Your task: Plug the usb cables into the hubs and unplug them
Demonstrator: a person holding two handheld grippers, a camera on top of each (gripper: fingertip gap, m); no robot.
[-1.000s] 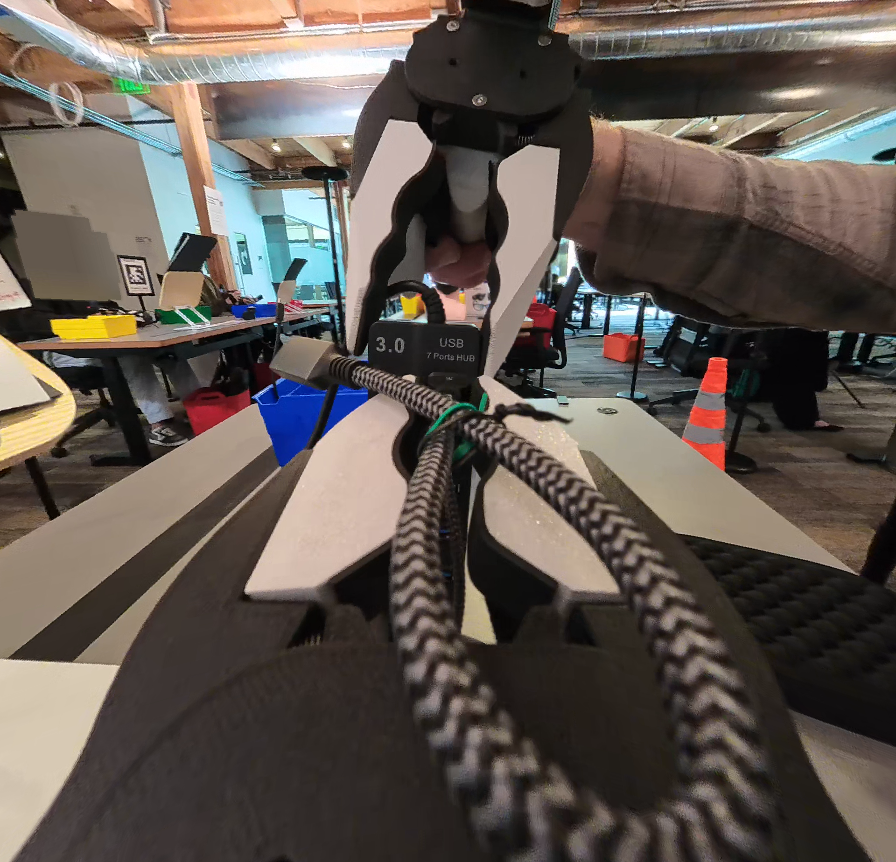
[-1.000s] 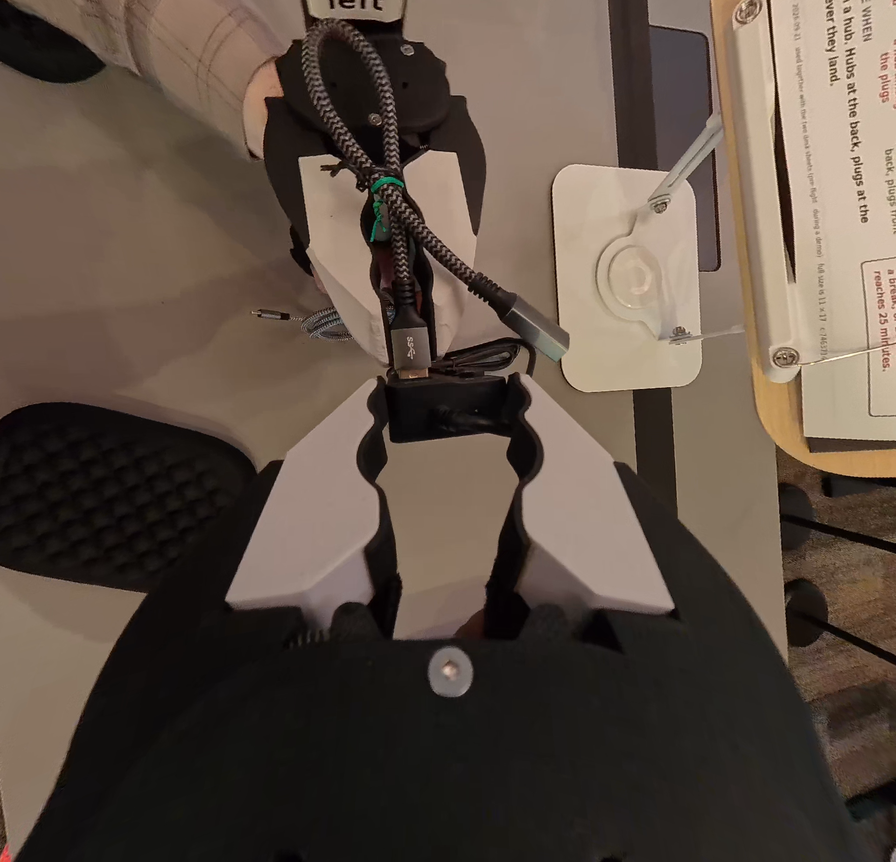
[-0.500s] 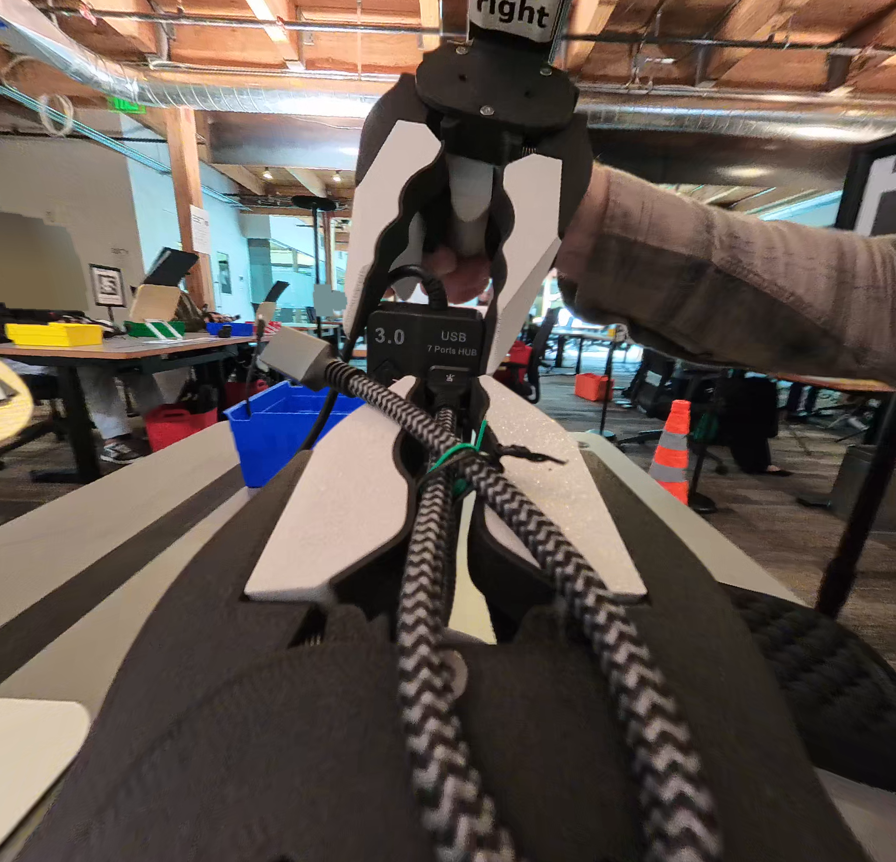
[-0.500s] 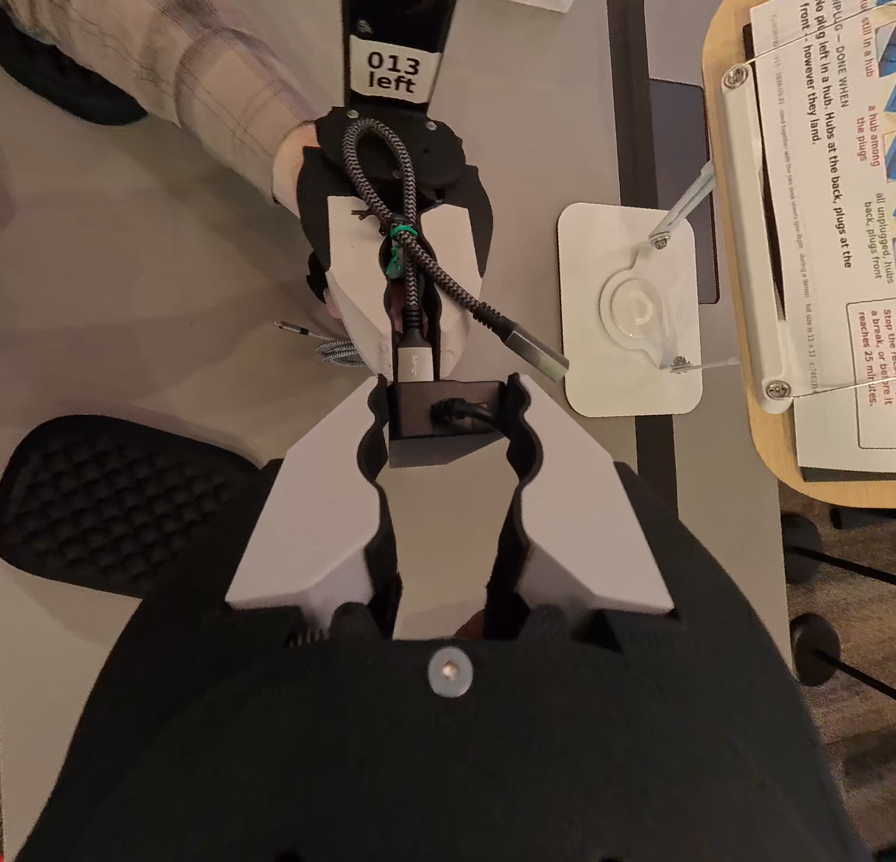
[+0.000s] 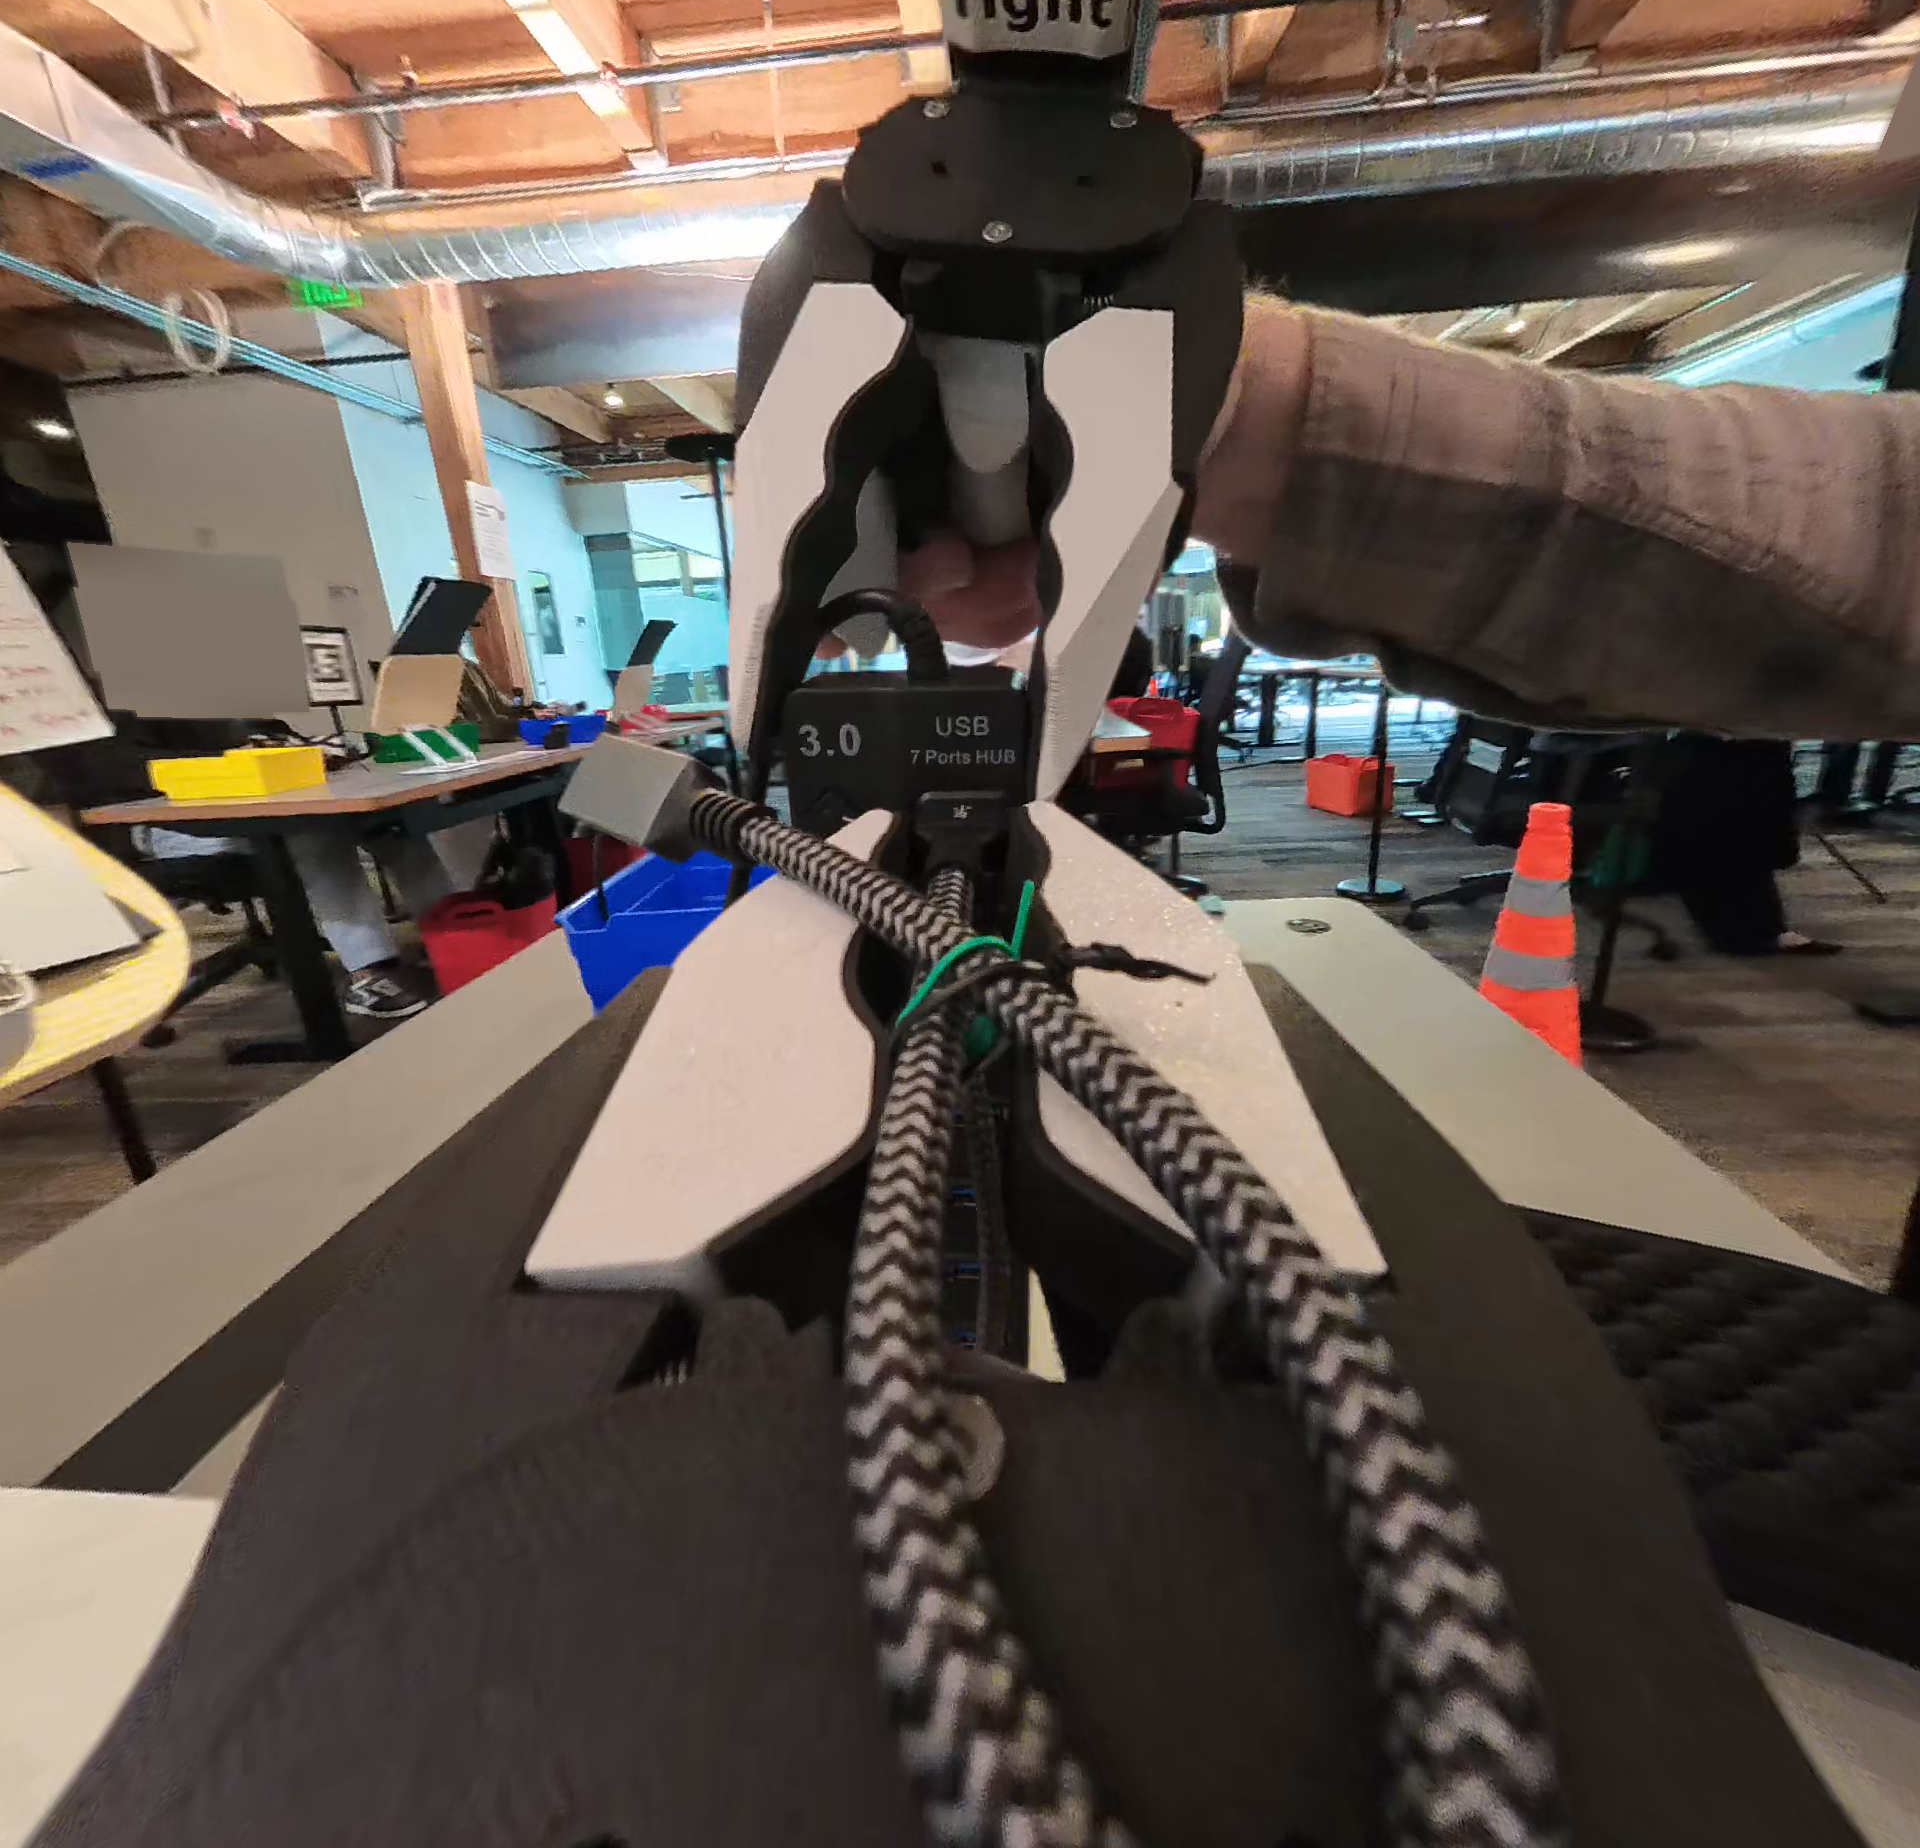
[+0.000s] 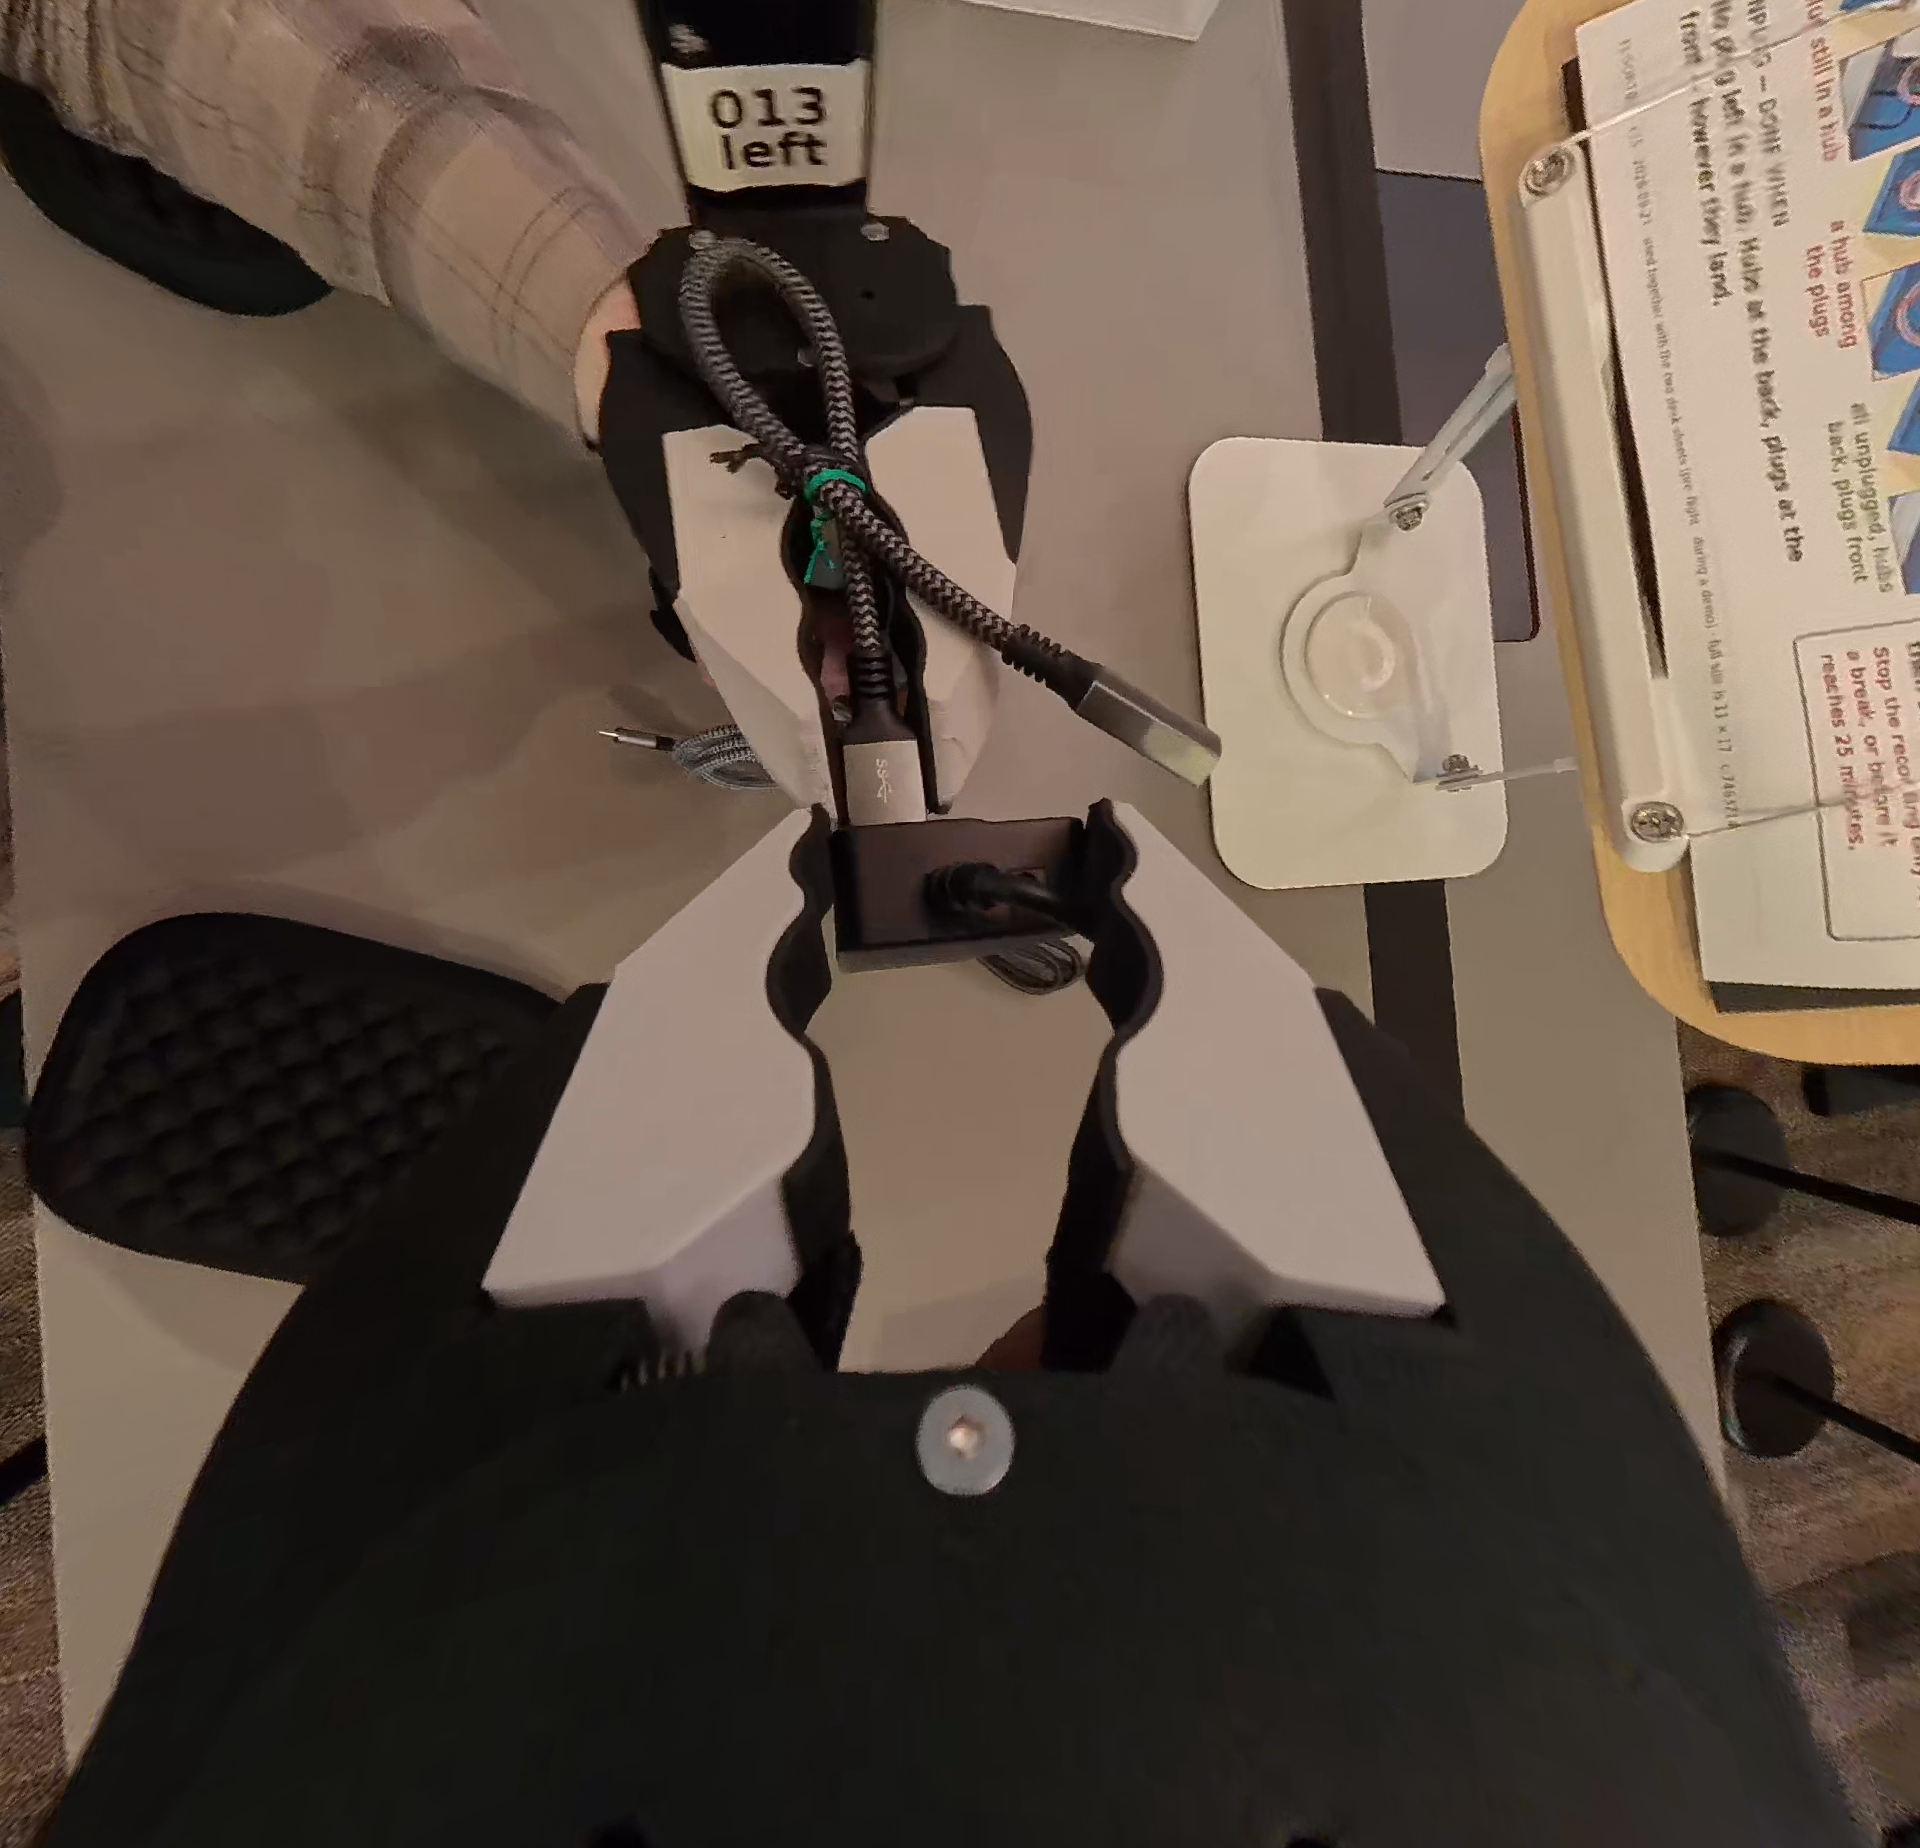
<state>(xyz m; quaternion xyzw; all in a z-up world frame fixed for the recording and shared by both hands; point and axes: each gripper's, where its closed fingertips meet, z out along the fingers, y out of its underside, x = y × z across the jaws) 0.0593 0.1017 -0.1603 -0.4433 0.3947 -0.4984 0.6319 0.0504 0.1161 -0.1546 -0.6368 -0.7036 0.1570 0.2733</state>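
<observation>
Your grey surface (image 6: 312,572) sits in an open workshop — one hub (image 6: 961,889) clamped in your right tongs (image 6: 961,899), one braided cable (image 6: 868,593) clamped in your left tongs (image 5: 961,853), its plug meeting the hub.

Left wrist view sits just behind the left gripper (image 5: 951,842), low over the table (image 5: 1455,1019), looking level along its fingers into the room; ceiling and far desks fill the back. Right wrist view sits behind the right gripper (image 6: 961,868), held high, facing straight down at the table (image 6: 312,551). The two cameras face tip to tip, very close. Both share the black hub (image 5: 904,744) (image 6: 951,889), the braided cable (image 5: 1143,1071) (image 6: 862,551), and each shows the other gripper just ahead of its own fingertips.
</observation>
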